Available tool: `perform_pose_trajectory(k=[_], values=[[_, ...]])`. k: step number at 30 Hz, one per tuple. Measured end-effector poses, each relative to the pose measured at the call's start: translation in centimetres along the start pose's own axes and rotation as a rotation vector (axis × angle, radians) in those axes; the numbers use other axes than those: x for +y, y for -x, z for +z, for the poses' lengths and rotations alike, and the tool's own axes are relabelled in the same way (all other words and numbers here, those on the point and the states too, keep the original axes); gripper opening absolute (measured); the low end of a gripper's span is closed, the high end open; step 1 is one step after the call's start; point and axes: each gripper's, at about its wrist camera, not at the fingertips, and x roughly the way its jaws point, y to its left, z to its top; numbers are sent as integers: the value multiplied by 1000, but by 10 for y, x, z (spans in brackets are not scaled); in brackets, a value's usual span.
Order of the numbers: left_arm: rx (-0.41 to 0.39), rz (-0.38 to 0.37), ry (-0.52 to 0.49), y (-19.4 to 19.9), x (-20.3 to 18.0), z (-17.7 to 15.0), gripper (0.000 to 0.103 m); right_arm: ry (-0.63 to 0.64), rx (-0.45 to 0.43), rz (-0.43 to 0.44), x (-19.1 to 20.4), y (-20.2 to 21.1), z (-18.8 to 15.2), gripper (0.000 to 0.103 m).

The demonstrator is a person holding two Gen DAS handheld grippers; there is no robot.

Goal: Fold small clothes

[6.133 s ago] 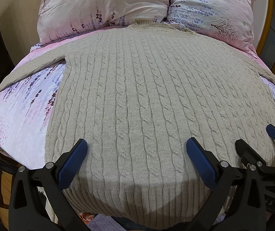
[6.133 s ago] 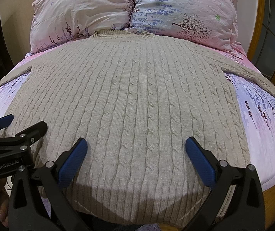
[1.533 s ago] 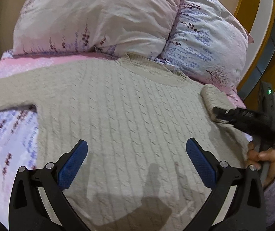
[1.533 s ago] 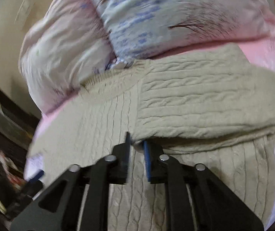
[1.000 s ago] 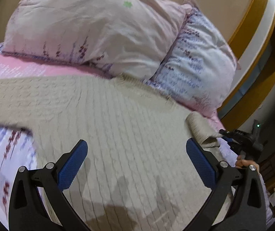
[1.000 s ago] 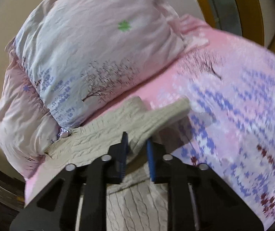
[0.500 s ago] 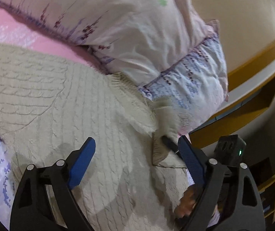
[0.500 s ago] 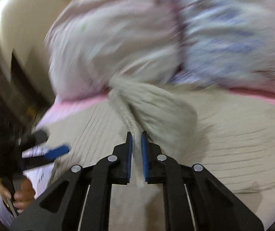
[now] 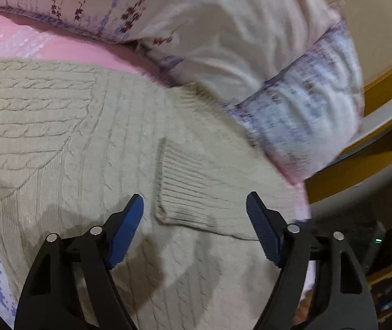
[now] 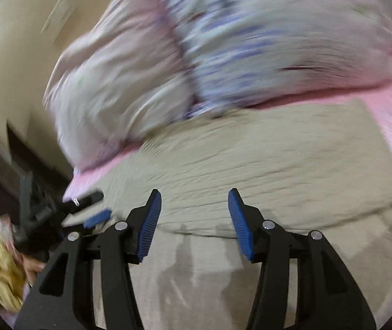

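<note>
A beige cable-knit sweater (image 9: pixel 58 143) lies flat on the bed. Its right sleeve is folded across the chest, and the ribbed cuff (image 9: pixel 185 192) rests just beyond my left gripper (image 9: pixel 196 225), which is open and empty above it. In the right wrist view the folded sleeve (image 10: pixel 251 170) crosses the sweater body. My right gripper (image 10: pixel 194 222) is open and empty just above the knit. The left gripper also shows at the left of that view (image 10: pixel 91 211), blurred.
Two floral pillows (image 9: pixel 223 35) lie at the head of the bed, touching the sweater's collar. Pink floral bedsheet (image 9: pixel 44 46) shows around the sweater. A wooden bed frame (image 9: pixel 383 77) runs at the right. The right wrist view is motion-blurred.
My right gripper has opened and let go of the sleeve cuff, which now lies folded over the chest. My left gripper has moved closer over the cuff.
</note>
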Motion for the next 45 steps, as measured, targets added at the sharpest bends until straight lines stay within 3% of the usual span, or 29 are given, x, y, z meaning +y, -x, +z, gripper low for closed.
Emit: perform_pose_trajectory(k=[3, 6, 8, 10, 13, 16, 18, 22, 25, 27, 32, 37, 41, 45], values=[[6, 48, -36, -8, -5, -1, 67, -92, -59, -29, -31, 23, 5, 51], [23, 84, -60, -16, -10, -1, 44, -132, -118, -68, -49, 39, 8, 54], [26, 100, -57, -19, -9, 0, 22, -142, -134, -95, -54, 37, 10, 54], [38, 78, -43, -23, -6, 2, 8, -147, -144, -147, -62, 38, 12, 54], [36, 48, -49, -20, -6, 4, 7, -140, -133, -200, -69, 29, 17, 54], [-15, 60, -94, -7, -12, 12, 7, -113, -159, -257, -69, 27, 22, 54], [-48, 79, -106, -3, -13, 21, 7, -63, -190, -353, -71, 26, 34, 54], [-45, 111, -103, -9, -9, 30, 7, -61, -116, -484, -93, 7, 52, 47], [-36, 126, -108, -12, -7, 28, 7, -126, -31, -440, -113, -7, 55, 37], [-38, 124, -103, -9, -4, 26, 7, -131, -9, -440, -118, -13, 53, 18], [-117, 154, -169, 9, -11, 28, 7, -122, -22, -408, -116, -8, 51, 19], [-34, 187, -149, -9, 2, 23, 7, -21, -72, -412, -91, 0, 45, 26], [-23, 198, -149, -14, 3, 18, 7, 75, 46, -498, -83, -30, 38, 26], [-9, 175, -124, -10, 5, 20, 7, 125, 49, -548, -78, -39, 38, 29]])
